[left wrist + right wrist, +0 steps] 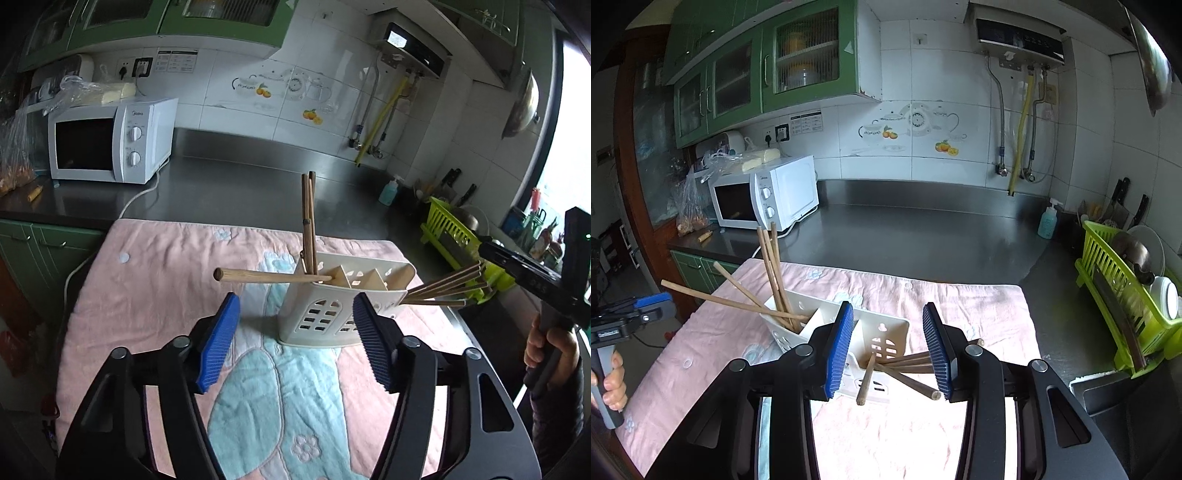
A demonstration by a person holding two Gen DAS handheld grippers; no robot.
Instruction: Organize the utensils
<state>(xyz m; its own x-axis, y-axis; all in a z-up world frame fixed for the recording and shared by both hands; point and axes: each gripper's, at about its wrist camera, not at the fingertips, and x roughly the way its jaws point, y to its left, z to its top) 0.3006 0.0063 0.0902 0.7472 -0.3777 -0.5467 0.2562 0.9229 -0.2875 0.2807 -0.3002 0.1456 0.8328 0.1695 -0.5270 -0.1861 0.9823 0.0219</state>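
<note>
— While reaching with left gripper (295, 300), jaws wide and empty, mind cream slotted plastic holder (332, 314) on pink quilted cloth (147, 295): light, tippy.
— Right gripper (887, 306)?
— Jaws half-open round fanned wooden chopsticks (905, 363) leaning from holder; grip unclear. Probably stiff, smooth, light: pinch mid-shaft, bundled.
</note>
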